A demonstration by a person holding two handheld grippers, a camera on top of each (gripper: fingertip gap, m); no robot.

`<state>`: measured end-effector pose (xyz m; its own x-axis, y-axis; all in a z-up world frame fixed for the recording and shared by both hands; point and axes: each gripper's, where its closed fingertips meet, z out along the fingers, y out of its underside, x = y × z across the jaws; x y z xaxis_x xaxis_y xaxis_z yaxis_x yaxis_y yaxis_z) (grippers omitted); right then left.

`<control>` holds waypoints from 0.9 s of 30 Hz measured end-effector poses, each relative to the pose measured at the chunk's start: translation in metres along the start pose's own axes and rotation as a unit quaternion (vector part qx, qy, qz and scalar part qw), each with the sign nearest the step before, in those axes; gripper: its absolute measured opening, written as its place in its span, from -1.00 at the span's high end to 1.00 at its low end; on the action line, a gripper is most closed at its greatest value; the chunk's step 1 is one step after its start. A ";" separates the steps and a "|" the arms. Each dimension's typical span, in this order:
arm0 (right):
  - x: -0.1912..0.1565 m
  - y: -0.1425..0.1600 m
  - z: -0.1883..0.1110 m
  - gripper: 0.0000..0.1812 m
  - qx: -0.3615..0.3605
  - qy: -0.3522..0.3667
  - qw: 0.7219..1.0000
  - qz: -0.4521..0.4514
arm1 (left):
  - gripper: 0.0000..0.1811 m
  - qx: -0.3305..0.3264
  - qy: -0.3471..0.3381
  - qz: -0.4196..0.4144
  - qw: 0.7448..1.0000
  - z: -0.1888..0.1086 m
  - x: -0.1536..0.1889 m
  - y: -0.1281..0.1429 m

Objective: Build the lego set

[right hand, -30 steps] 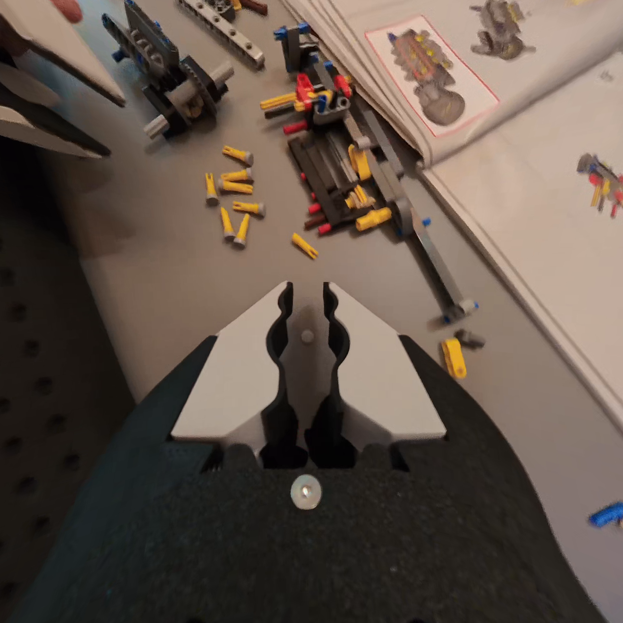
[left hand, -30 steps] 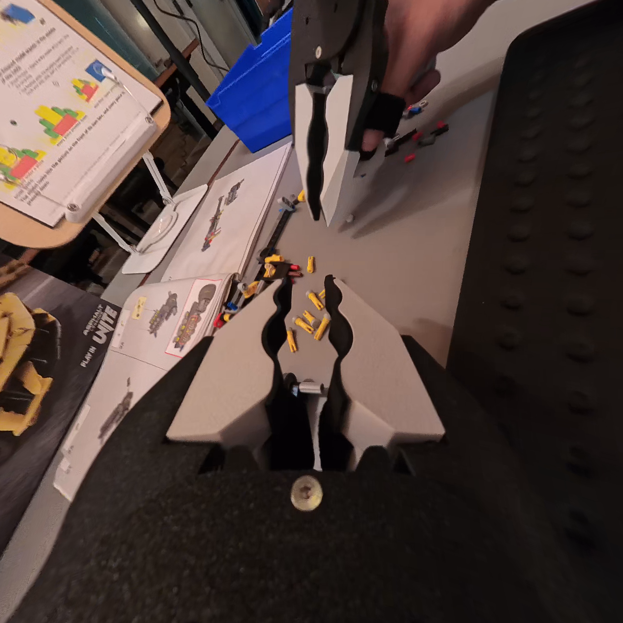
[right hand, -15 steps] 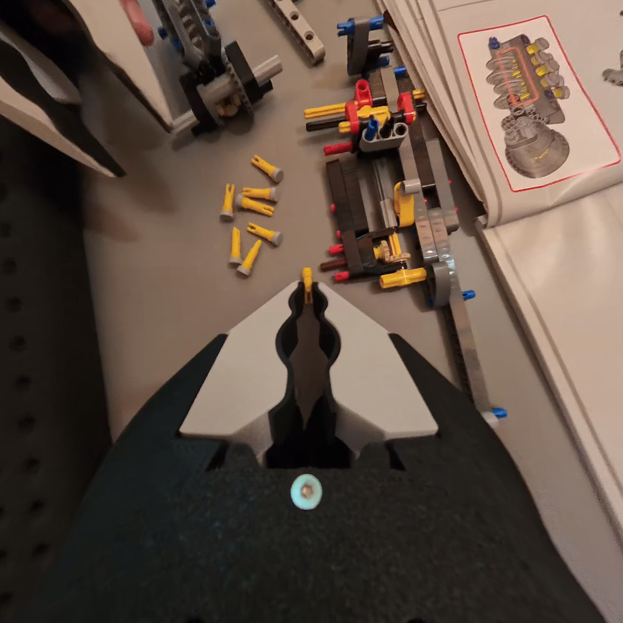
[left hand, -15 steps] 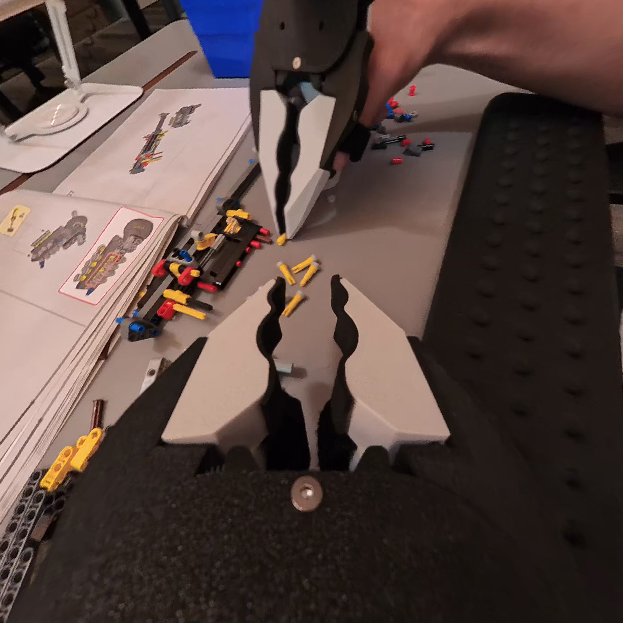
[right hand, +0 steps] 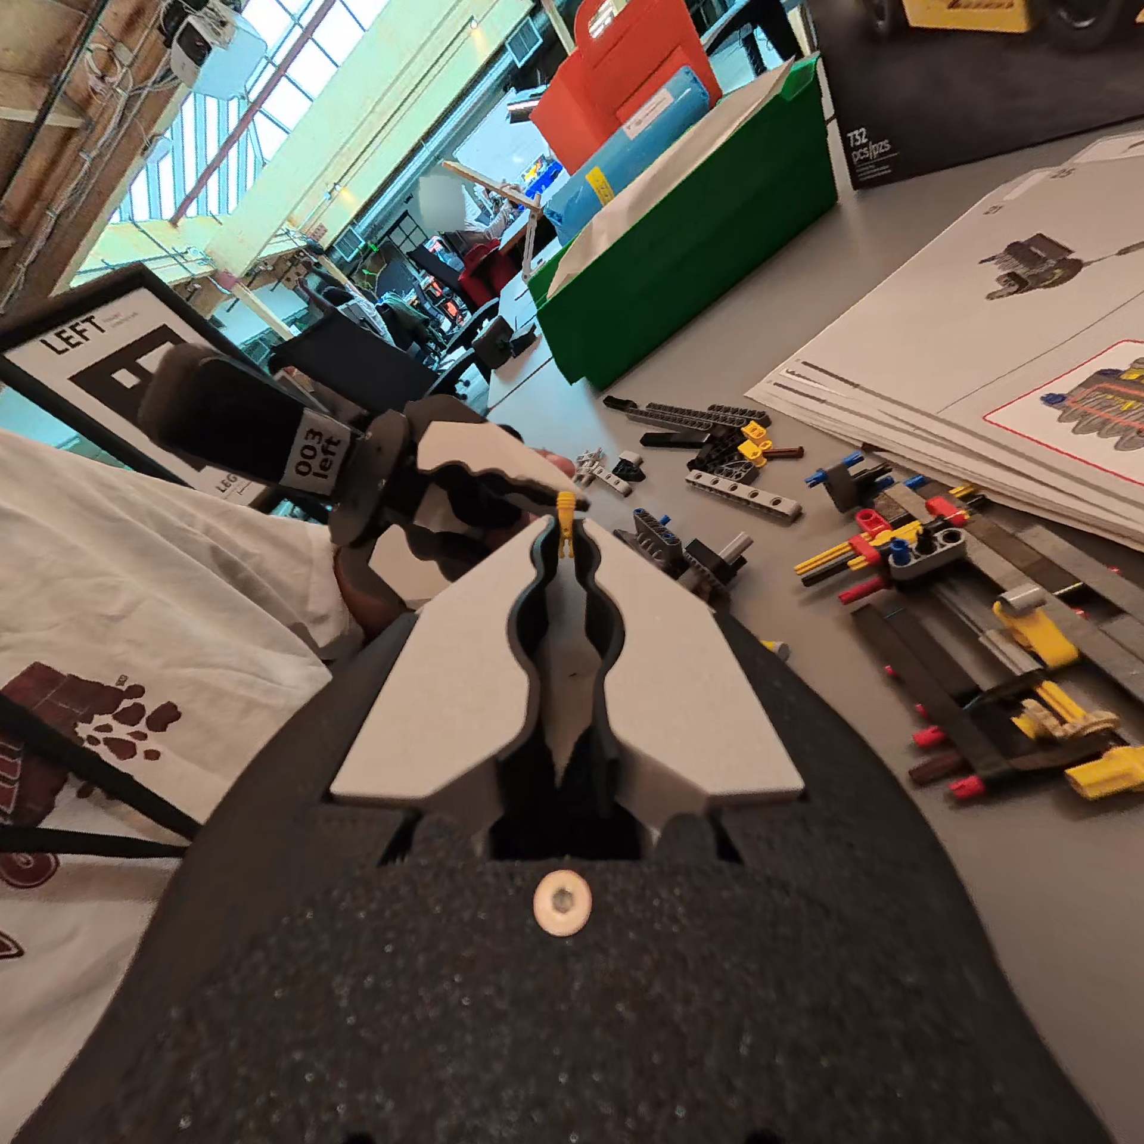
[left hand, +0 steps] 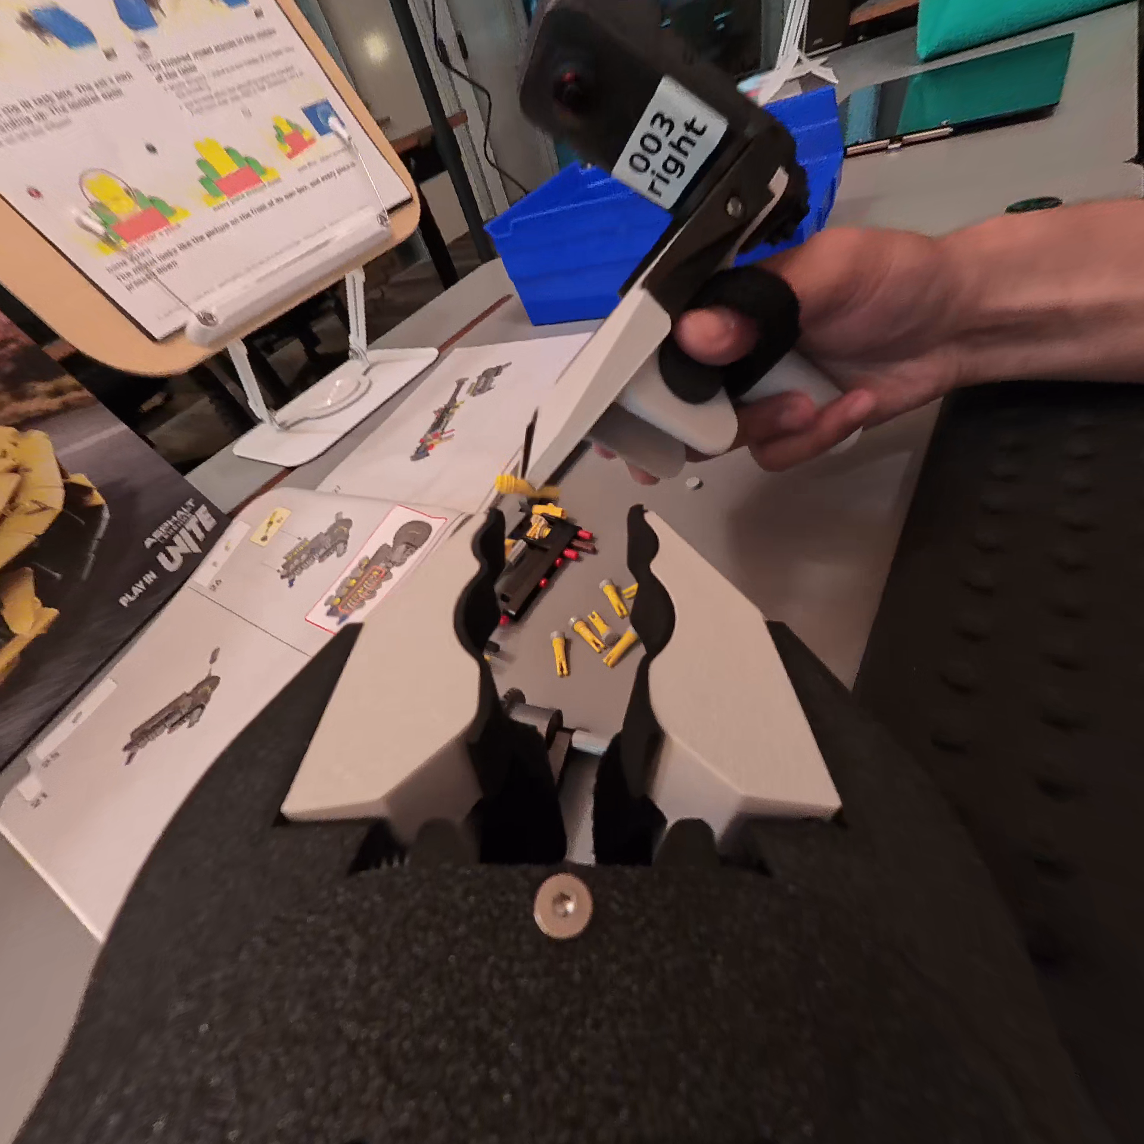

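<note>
Up off the table (left hand: 805,557), right claw (right hand: 566,532) around yellow pin (right hand: 565,517).

Both wrist views look along their fingers, facing each other; sharing the scattered pins (left hand: 594,631).

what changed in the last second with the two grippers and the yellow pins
The right gripper closed its jaws on one yellow pin from the table and lifted it clear, tilting up toward the left gripper. The left gripper stayed open and holds nothing. The other loose pins and the long assembly stayed put.
</note>
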<state>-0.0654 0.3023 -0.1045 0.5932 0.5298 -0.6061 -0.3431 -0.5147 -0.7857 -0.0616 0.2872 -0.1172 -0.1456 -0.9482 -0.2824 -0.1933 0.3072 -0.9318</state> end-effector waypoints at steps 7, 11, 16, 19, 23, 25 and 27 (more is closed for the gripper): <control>-0.005 0.006 0.006 0.96 -0.008 -0.024 1.000 0.015 | 0.63 0.004 -0.007 0.026 1.000 0.000 0.002 -0.002; -0.007 0.010 0.010 1.00 -0.018 -0.030 0.999 0.019 | 0.62 -0.004 -0.019 0.059 0.998 0.003 0.002 0.001; -0.011 0.013 0.010 1.00 -0.019 -0.065 0.996 0.054 | 0.82 0.004 -0.037 0.076 0.996 0.000 -0.004 -0.002; -0.015 0.013 0.009 1.00 -0.018 -0.087 0.993 0.073 | 0.87 0.010 -0.022 0.058 0.998 -0.002 -0.002 -0.003; -0.017 0.013 0.007 0.96 -0.022 -0.096 0.993 0.067 | 0.88 0.009 -0.024 0.073 0.997 -0.001 0.000 -0.003; -0.021 0.014 0.005 0.84 -0.023 -0.118 0.989 0.083 | 0.90 0.007 -0.024 0.081 0.996 -0.001 0.001 -0.002; -0.020 0.016 0.005 0.94 -0.027 -0.117 0.989 0.081 | 0.91 0.010 -0.021 0.088 0.996 -0.002 0.004 -0.004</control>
<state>-0.0860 0.2868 -0.1053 0.3463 0.5764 -0.7402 -0.3766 -0.6372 -0.6724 -0.0629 0.2829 -0.1144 -0.1340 -0.8822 -0.4514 -0.1479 0.4683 -0.8711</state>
